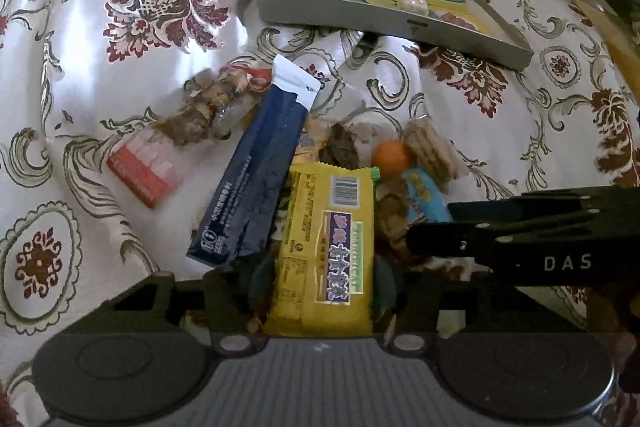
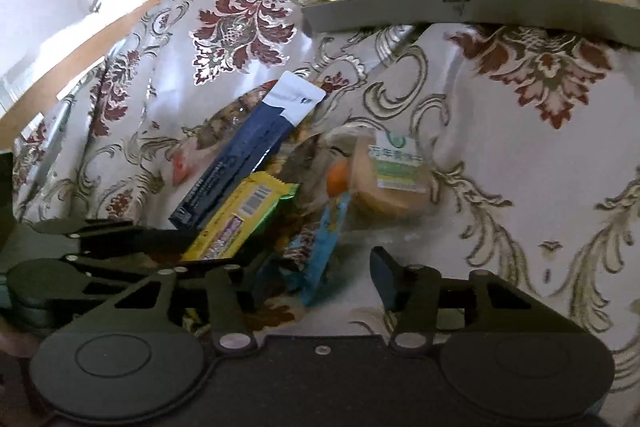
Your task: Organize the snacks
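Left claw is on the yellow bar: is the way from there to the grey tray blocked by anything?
Partly. The yellow bar sits between the left claw's fingers. Between it and the grey tray lie the dark blue sachet, an orange ball and other packets. Lifted over the pile, nothing else visible blocks it.

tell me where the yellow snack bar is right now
The yellow snack bar sits between the left gripper's fingers, low centre in the left wrist view, beside the dark blue packet.
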`<state>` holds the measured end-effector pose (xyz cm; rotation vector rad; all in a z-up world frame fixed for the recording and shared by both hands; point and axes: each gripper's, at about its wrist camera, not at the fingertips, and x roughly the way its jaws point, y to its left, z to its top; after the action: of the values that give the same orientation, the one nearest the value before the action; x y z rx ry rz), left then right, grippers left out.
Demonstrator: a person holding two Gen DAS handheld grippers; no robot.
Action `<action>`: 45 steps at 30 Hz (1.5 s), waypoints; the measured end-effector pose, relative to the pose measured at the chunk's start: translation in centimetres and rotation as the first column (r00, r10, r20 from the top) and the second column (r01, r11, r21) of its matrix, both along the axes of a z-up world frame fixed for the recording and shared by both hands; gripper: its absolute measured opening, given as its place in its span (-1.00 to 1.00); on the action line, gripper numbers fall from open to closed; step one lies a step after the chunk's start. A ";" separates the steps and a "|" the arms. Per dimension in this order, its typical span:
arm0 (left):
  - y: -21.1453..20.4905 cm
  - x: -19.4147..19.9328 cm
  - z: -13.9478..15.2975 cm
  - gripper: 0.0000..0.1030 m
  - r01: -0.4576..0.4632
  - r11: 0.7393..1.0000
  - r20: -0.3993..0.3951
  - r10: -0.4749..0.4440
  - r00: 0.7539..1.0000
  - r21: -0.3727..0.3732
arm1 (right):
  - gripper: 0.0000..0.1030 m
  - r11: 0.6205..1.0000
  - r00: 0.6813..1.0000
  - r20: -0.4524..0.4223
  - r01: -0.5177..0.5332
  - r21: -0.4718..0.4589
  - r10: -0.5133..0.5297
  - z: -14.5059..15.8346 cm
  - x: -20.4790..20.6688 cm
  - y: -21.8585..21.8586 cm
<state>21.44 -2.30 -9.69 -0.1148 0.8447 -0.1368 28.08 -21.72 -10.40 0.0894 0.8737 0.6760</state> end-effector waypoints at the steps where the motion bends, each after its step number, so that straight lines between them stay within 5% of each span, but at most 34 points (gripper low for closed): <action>1: 0.0 0.1 -0.1 0.10 -0.002 1.000 -0.003 0.002 1.000 -0.002 | 0.01 1.000 1.000 -0.001 -0.007 0.007 0.007 0.0 0.1 0.1; 7: 0.8 0.4 -0.2 0.05 -0.046 0.999 -0.017 0.046 0.999 -0.024 | -0.06 0.999 0.999 0.004 -0.032 0.000 0.032 -0.5 0.4 1.0; 12: 1.0 0.3 -0.2 0.03 -0.084 0.996 -0.021 0.083 0.996 -0.038 | -0.36 0.999 0.999 0.001 -0.046 -0.002 0.046 -0.6 0.1 1.6; 20: 1.2 -0.7 0.6 0.02 -0.132 0.990 -0.028 0.131 0.991 -0.052 | -0.42 0.991 0.992 0.105 -0.059 -0.124 0.072 0.9 -1.8 3.0; 31: 0.8 -2.2 1.8 0.01 -0.140 0.989 -0.024 0.139 0.990 -0.044 | -0.45 0.935 0.918 0.353 -0.052 -0.350 0.183 2.7 -6.1 4.6; 45: 0.4 -3.3 3.6 0.00 -0.156 0.985 -0.009 0.155 0.988 -0.079 | -0.46 0.886 0.814 0.514 -0.002 -0.463 0.270 4.1 -9.2 5.1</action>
<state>18.17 -1.89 -6.05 -0.2550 0.8303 -0.0232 18.91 -16.67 -6.32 -0.5785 0.4308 0.5761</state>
